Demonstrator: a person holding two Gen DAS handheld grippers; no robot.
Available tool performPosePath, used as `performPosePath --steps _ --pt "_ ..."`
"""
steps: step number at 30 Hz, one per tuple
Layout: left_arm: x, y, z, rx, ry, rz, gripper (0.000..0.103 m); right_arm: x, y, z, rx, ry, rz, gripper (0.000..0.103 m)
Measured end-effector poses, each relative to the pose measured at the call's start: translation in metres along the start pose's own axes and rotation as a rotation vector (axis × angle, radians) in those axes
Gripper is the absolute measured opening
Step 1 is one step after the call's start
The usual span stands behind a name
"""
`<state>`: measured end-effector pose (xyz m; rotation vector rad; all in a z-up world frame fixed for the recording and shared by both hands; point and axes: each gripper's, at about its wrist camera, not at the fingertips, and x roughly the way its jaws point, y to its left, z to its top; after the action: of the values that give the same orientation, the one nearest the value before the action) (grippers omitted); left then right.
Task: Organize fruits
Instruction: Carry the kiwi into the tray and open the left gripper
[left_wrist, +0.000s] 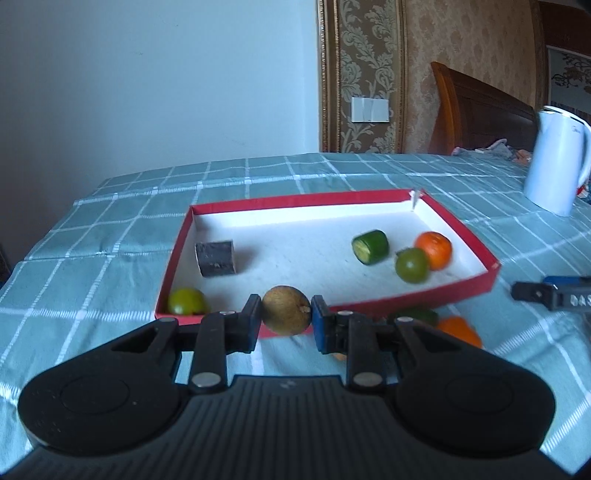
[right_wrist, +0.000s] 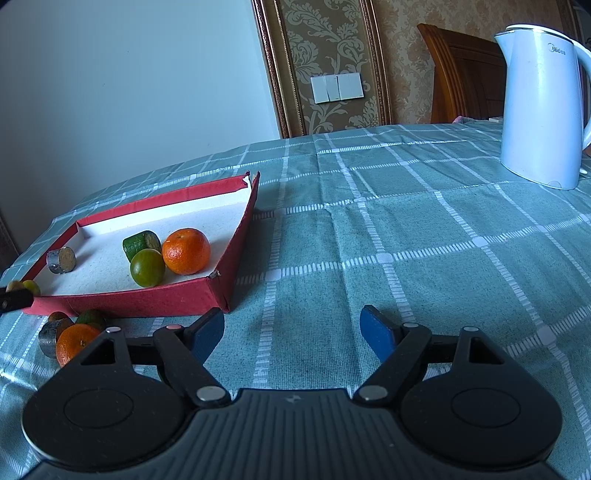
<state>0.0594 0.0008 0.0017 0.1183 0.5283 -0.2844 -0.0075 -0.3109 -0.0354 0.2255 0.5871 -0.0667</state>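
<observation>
My left gripper is shut on a round brown fruit and holds it above the near wall of the red box. Inside the box lie a grey cylinder, a green lime in the near left corner, a green cucumber piece, a second lime and an orange. My right gripper is open and empty over the cloth, right of the box. An orange, a grey cylinder and a green fruit lie on the cloth before the box.
A white kettle stands at the far right of the table. The green checked tablecloth covers the whole table. A wooden chair back and a wall stand behind it.
</observation>
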Motion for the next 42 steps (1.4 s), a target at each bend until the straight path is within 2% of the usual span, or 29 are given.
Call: performPosePath --steps 15,32,42 --pt "0.039 0.010 0.020 -0.019 0.023 0.073 0.026 0.000 0.001 0.000 -0.001 0.001 -0.001 0.081" --pt "0.081 0.024 0.020 -0.039 0.100 0.102 0.026 0.001 0.001 0.000 -0.002 0.002 -0.001 0.081" --pt "0.089 0.020 0.021 -0.023 0.087 0.116 0.026 0.001 0.002 0.000 -0.002 0.003 -0.001 0.081"
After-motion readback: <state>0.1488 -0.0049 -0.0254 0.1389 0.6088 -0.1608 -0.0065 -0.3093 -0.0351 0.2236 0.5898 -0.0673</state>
